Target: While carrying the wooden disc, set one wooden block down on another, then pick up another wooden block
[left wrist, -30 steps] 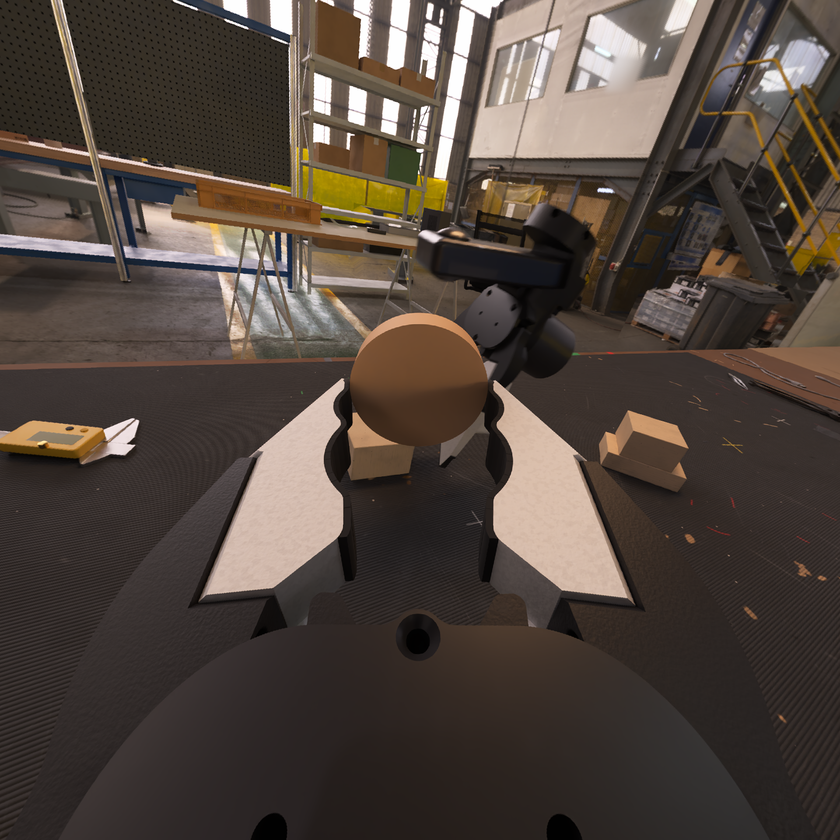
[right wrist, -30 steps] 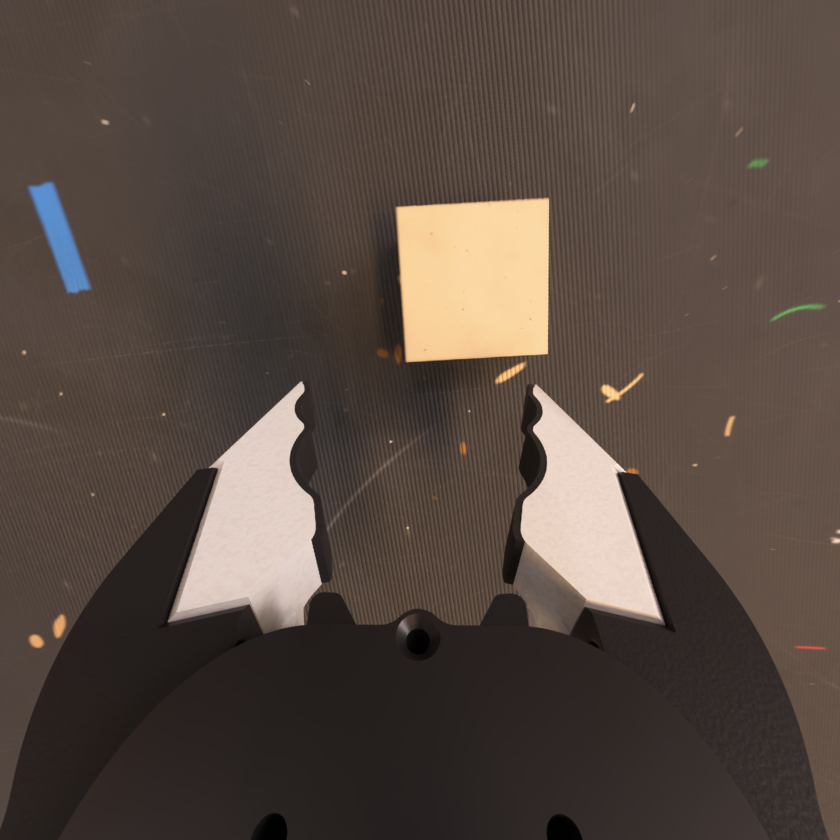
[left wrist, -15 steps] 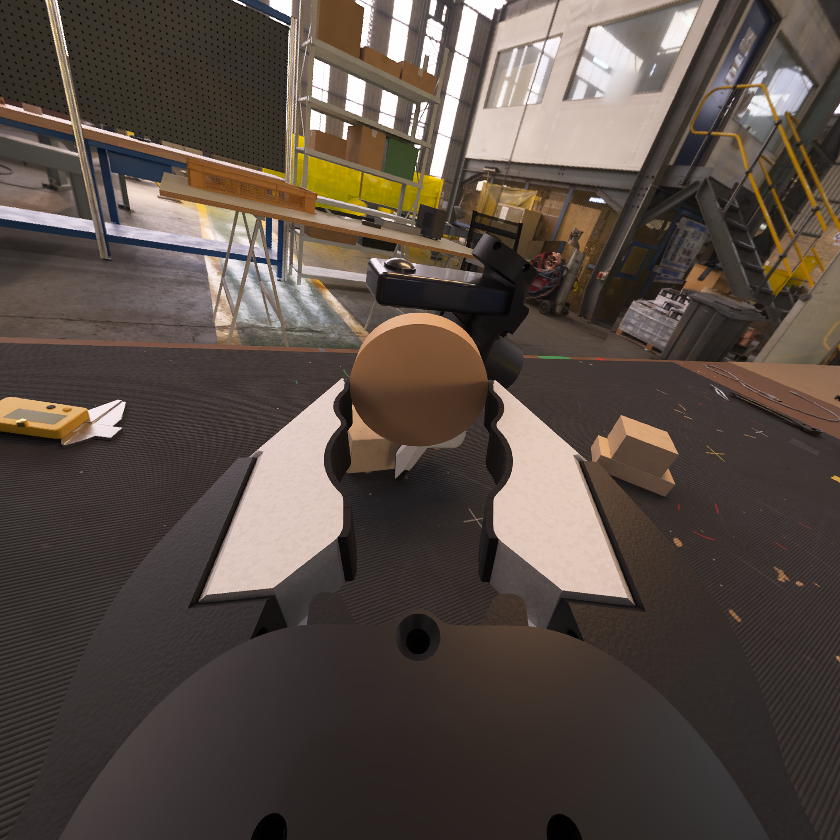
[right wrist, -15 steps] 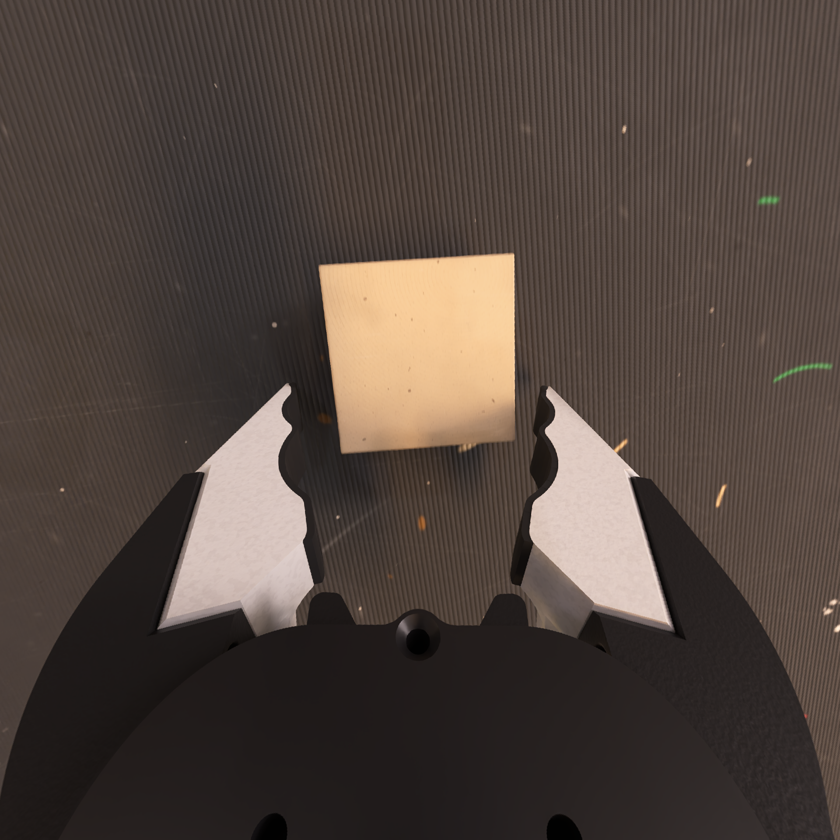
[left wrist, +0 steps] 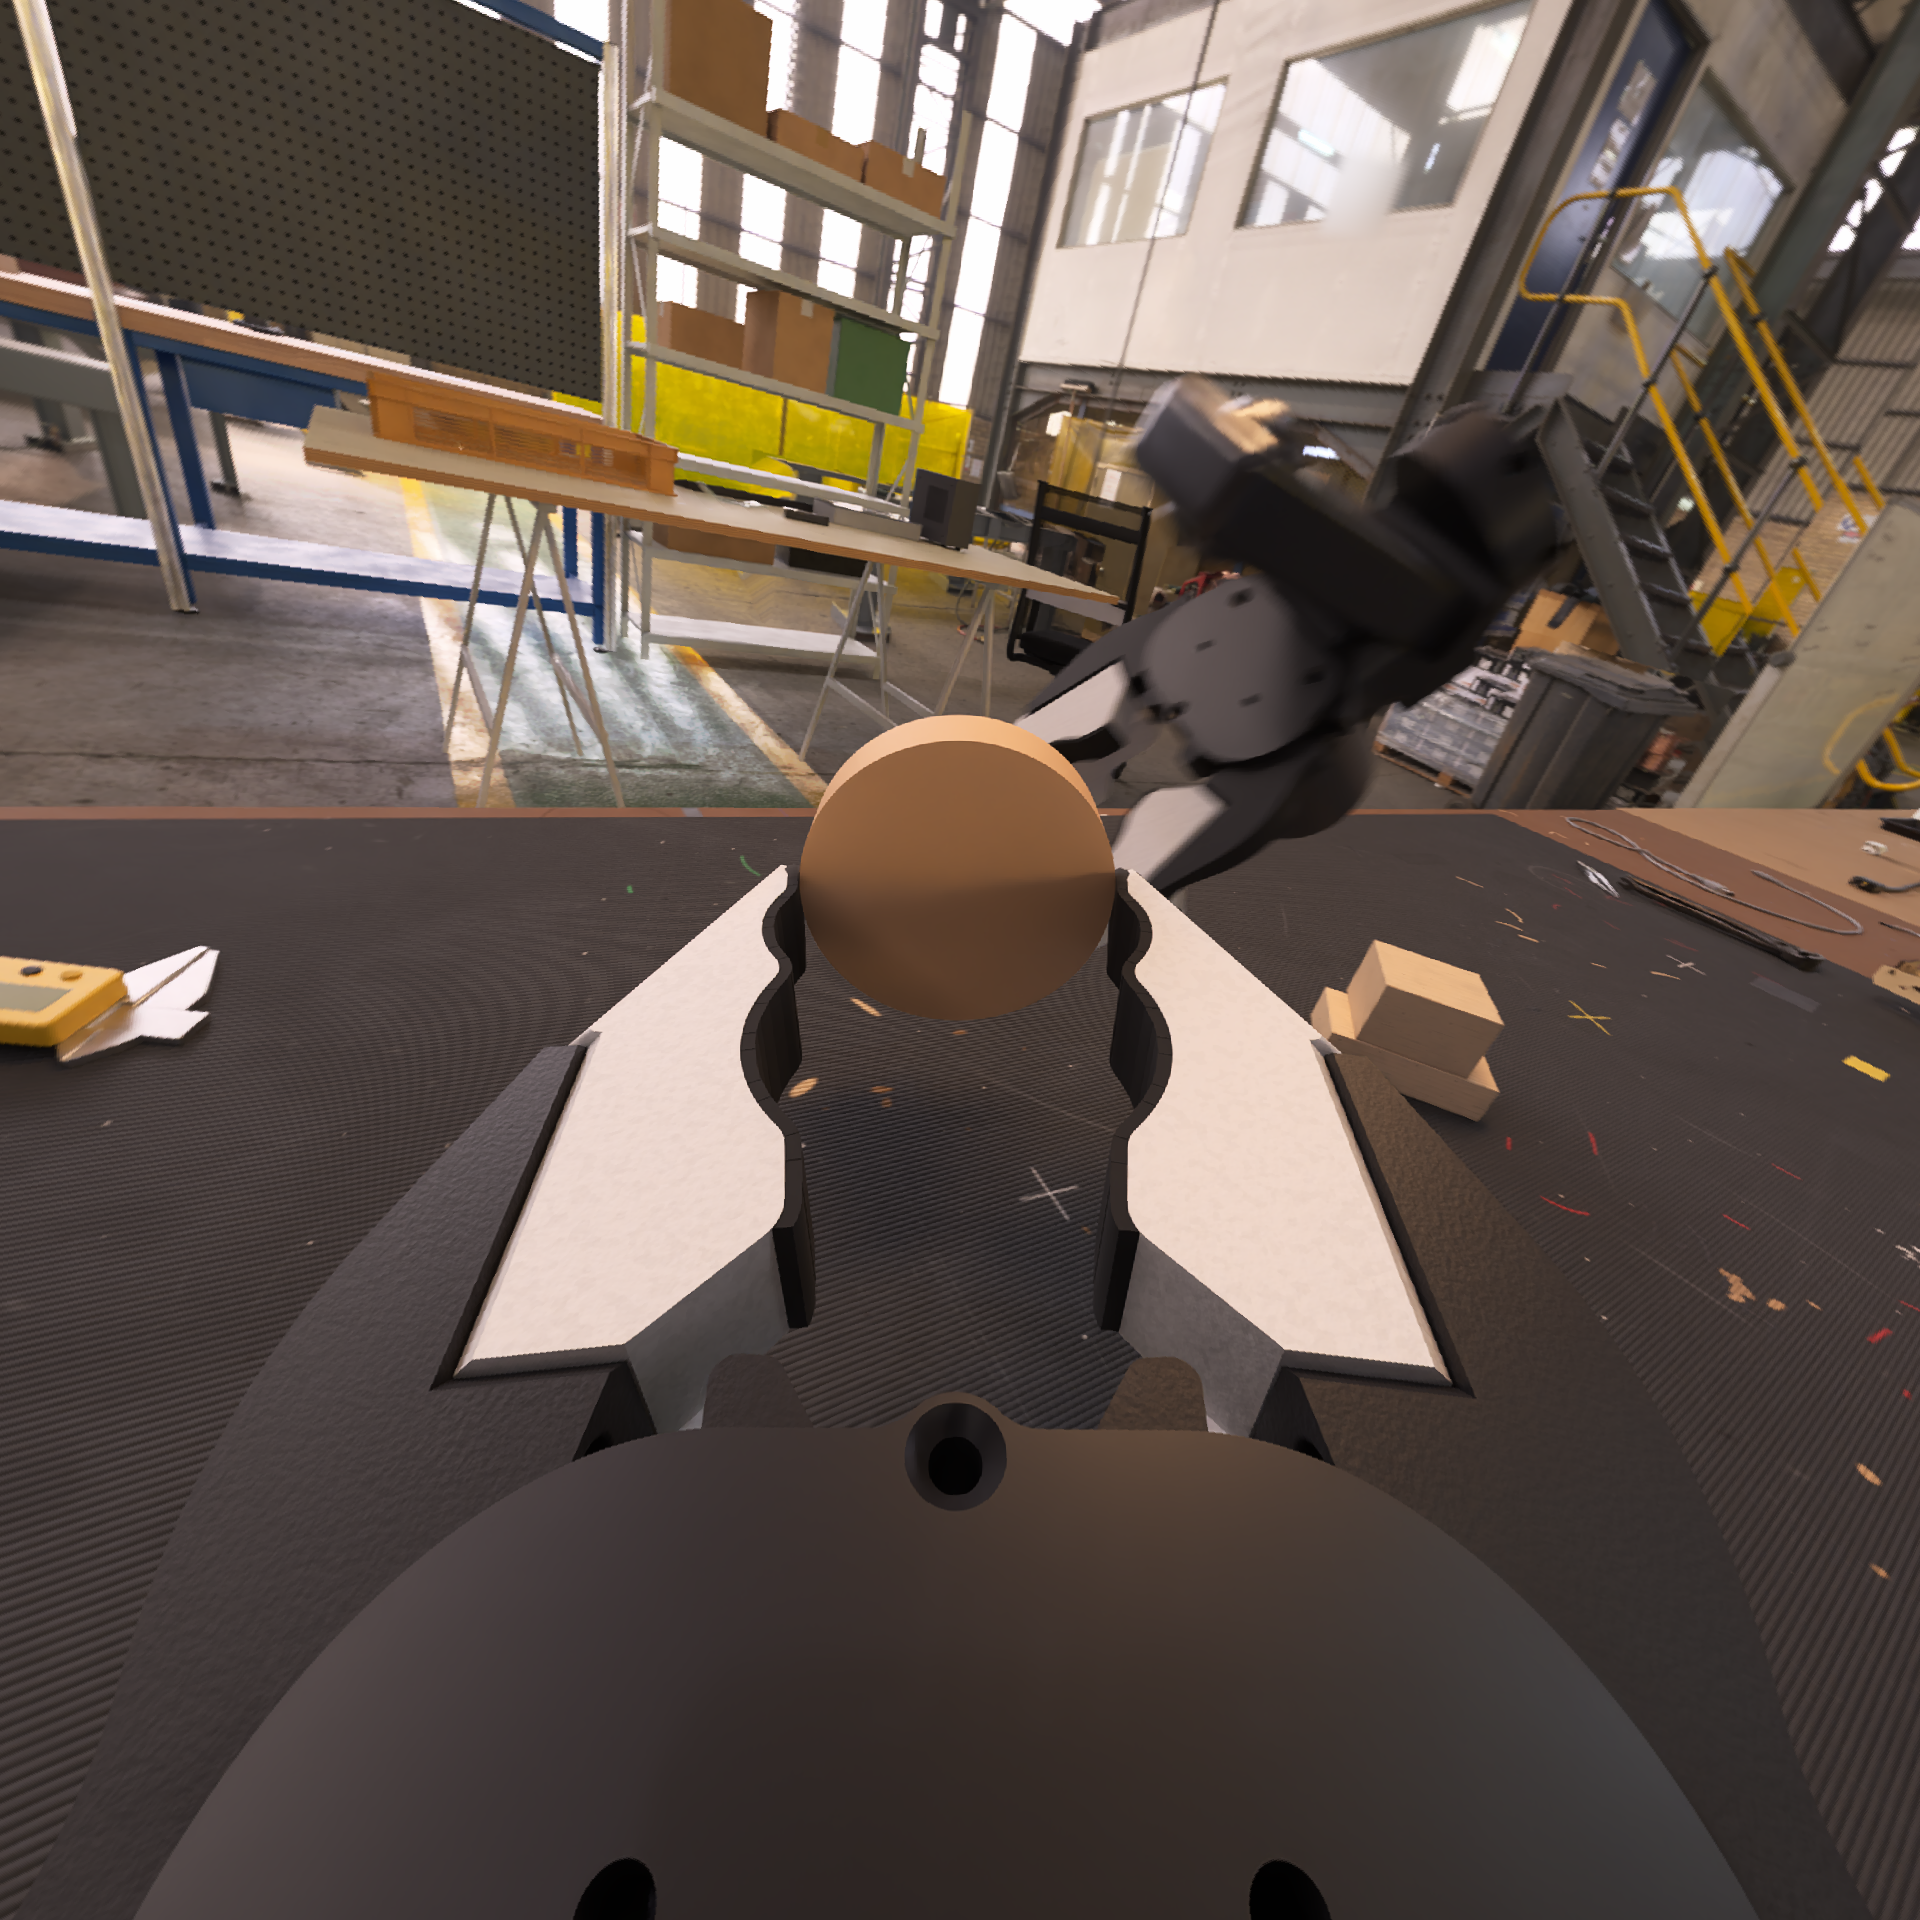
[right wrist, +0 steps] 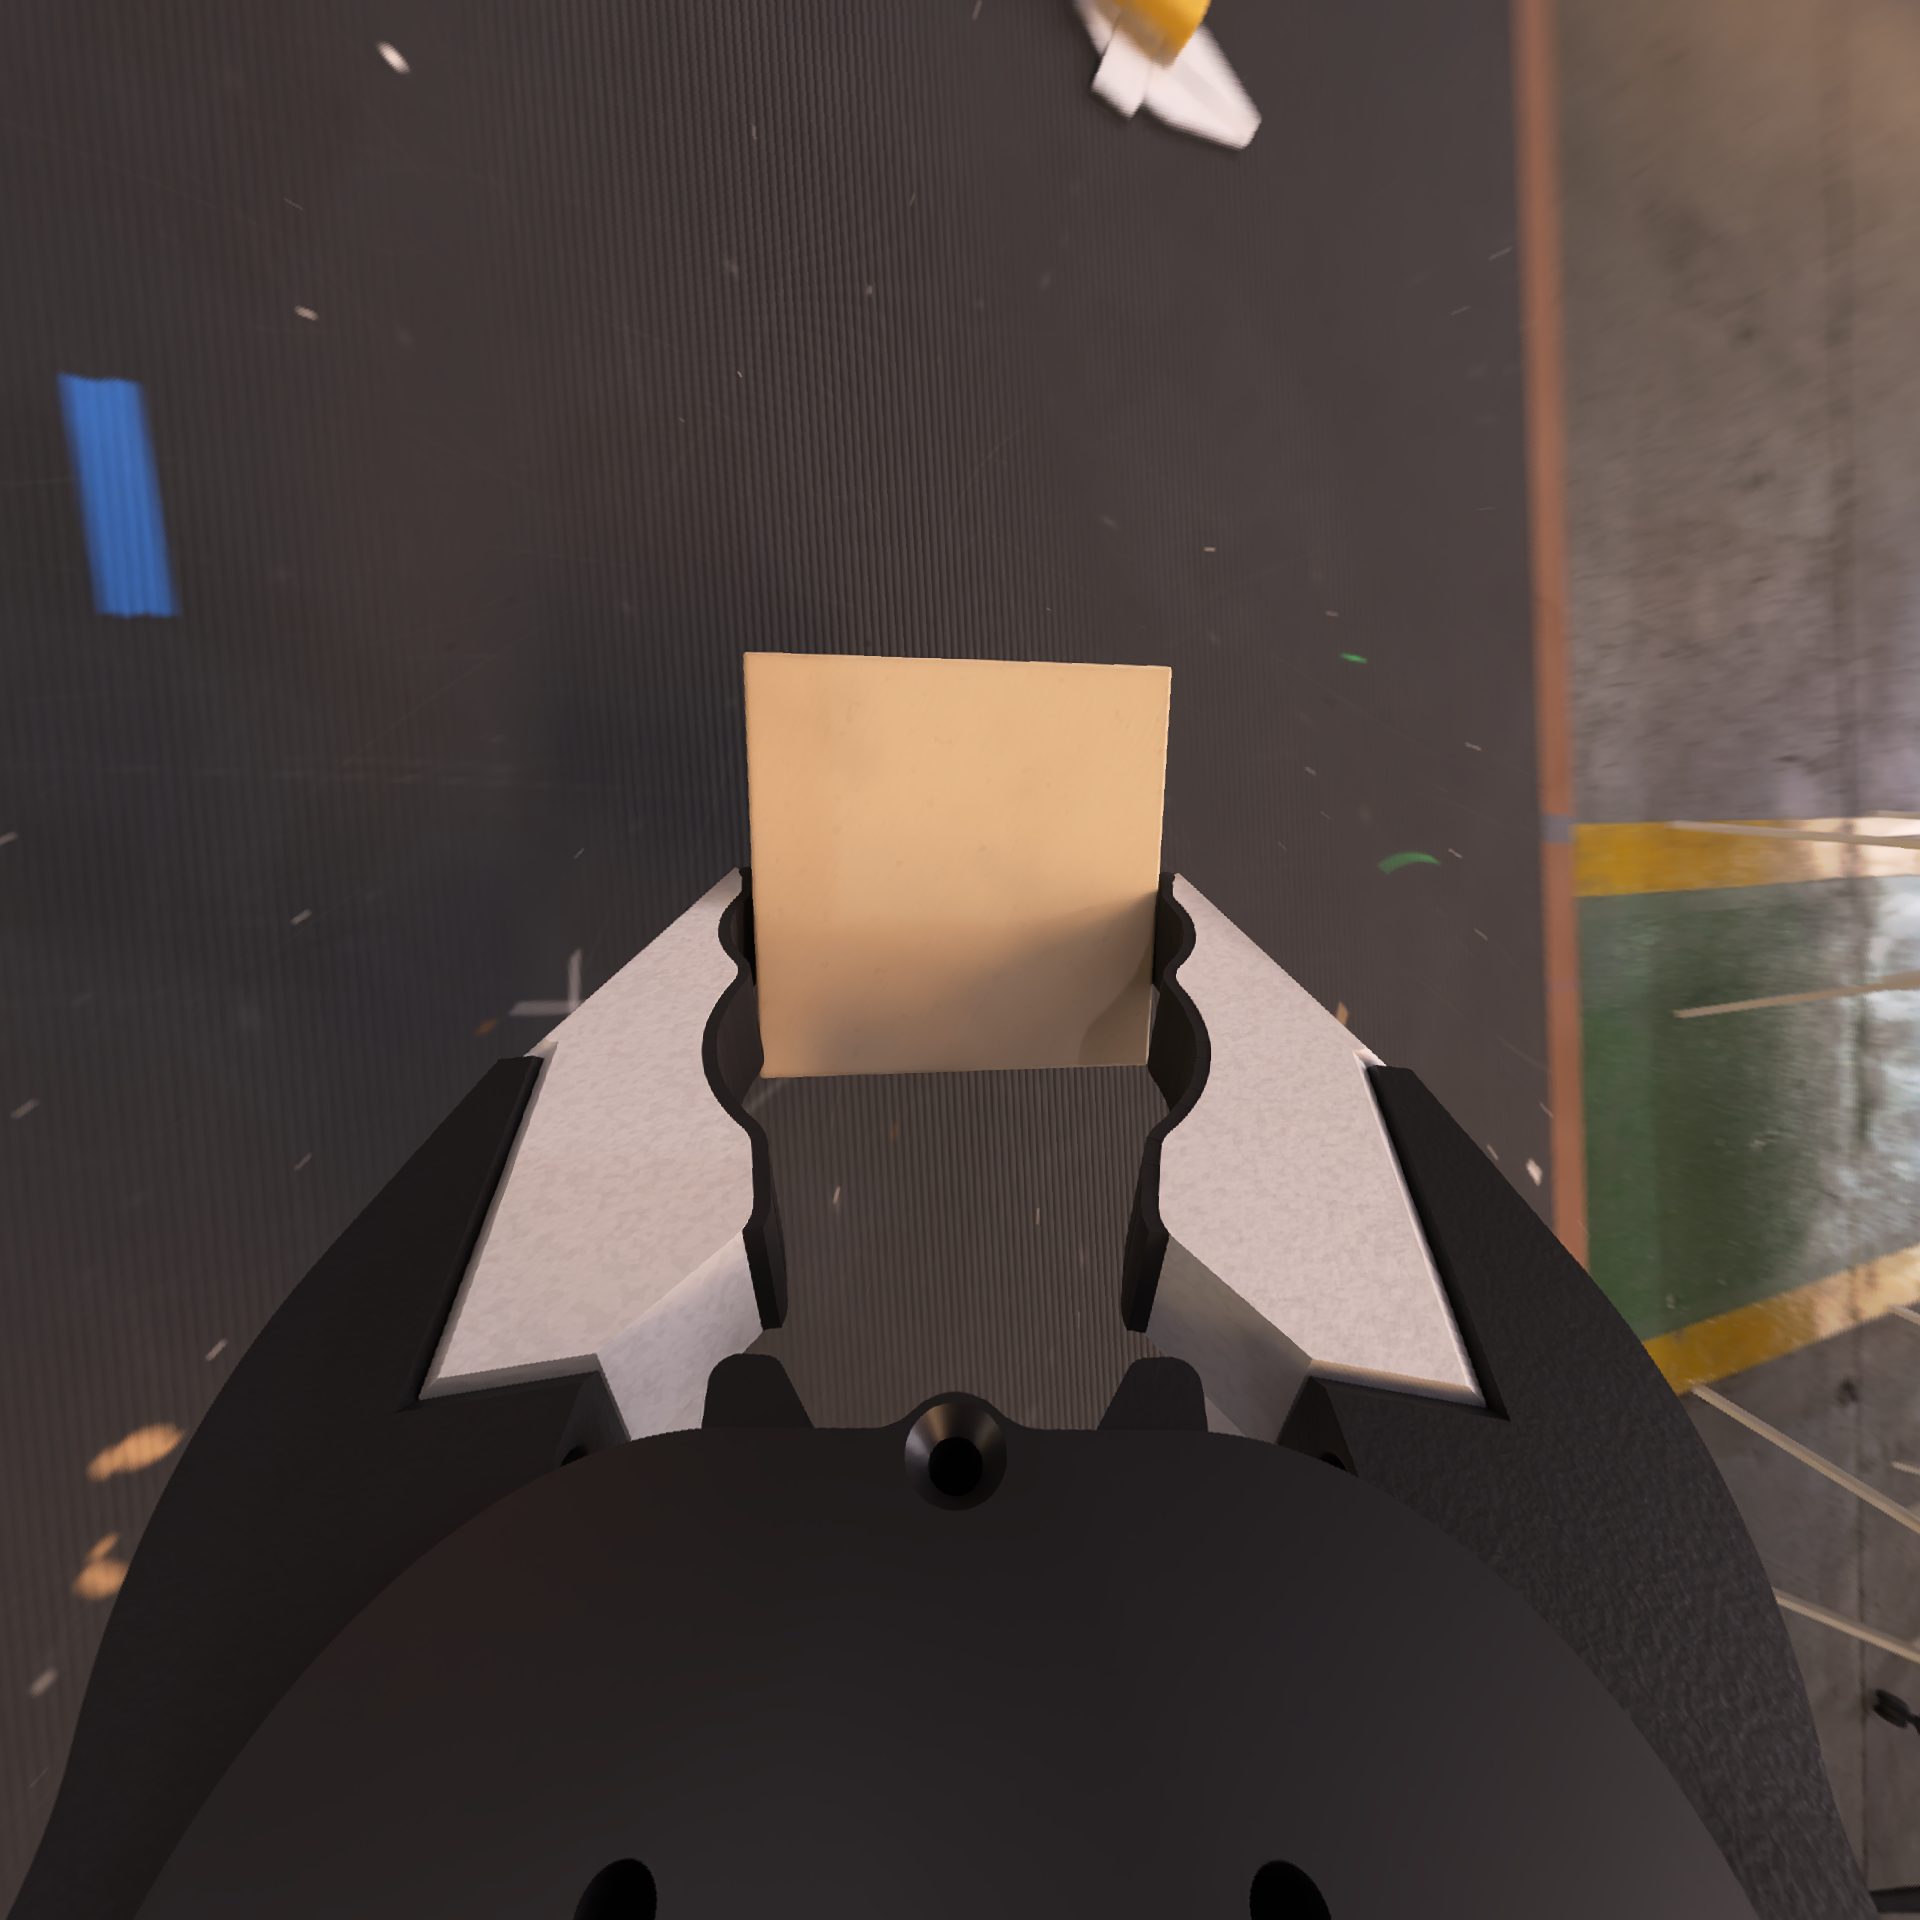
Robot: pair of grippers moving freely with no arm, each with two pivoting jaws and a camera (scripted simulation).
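Gripping the wooden disc (left wrist: 956, 894) between its fingertips, the left gripper (left wrist: 956, 914) carries it above the dark mat (left wrist: 312, 1195). To its right sit the stacked blocks (left wrist: 1408, 1029), one on another, so that step looks done. Beyond the disc, the right gripper (right wrist: 954, 935) has its fingers closed on a pale wooden block (right wrist: 954, 862), apparently clear of the mat. By my reading the pickup is in hand; next calls for a steady lift, keeping both grips firm.

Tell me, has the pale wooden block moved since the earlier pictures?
Yes. The pale wooden block is now gripped in the right tongs and lifted off the dark mat; the right wrist view shows mat beneath it.
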